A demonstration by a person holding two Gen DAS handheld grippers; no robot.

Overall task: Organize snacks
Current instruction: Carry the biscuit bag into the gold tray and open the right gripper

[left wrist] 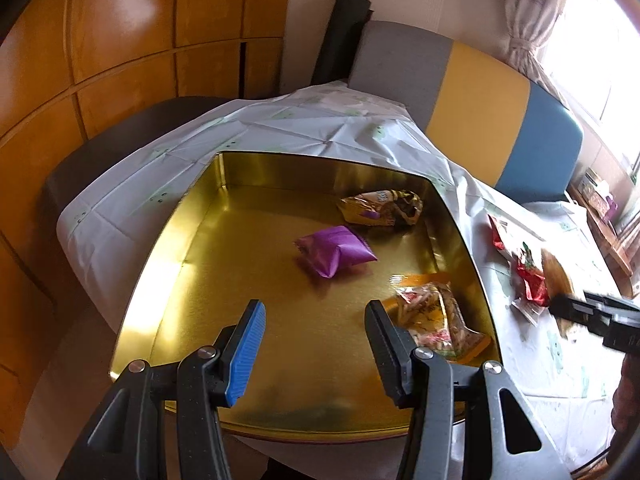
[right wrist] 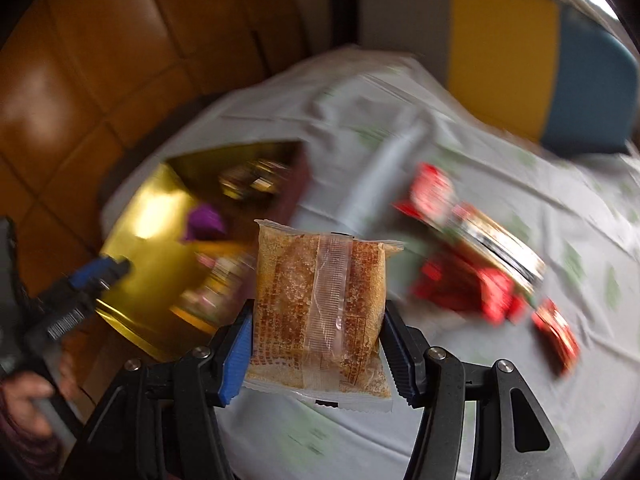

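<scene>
A gold tin (left wrist: 224, 264) lies on the white-clothed table and holds a purple packet (left wrist: 334, 250), a gold-brown packet (left wrist: 382, 206) and an orange cracker packet (left wrist: 434, 318). My left gripper (left wrist: 316, 320) hovers open over the tin's near part, with nothing between its fingers. My right gripper (right wrist: 318, 328) is shut on a clear packet of brown biscuit (right wrist: 322, 308), lifted above the cloth to the right of the tin (right wrist: 144, 216). In the left wrist view the right gripper (left wrist: 592, 312) shows blurred at the right edge. Red packets (right wrist: 472, 284) lie on the cloth further right.
A bench back in grey, yellow and blue (left wrist: 480, 92) stands behind the table. Orange wooden cabinets (left wrist: 100, 60) fill the left. A curtained window (left wrist: 580, 40) is at the far right. A hand (right wrist: 24, 396) grips the left tool's handle at lower left.
</scene>
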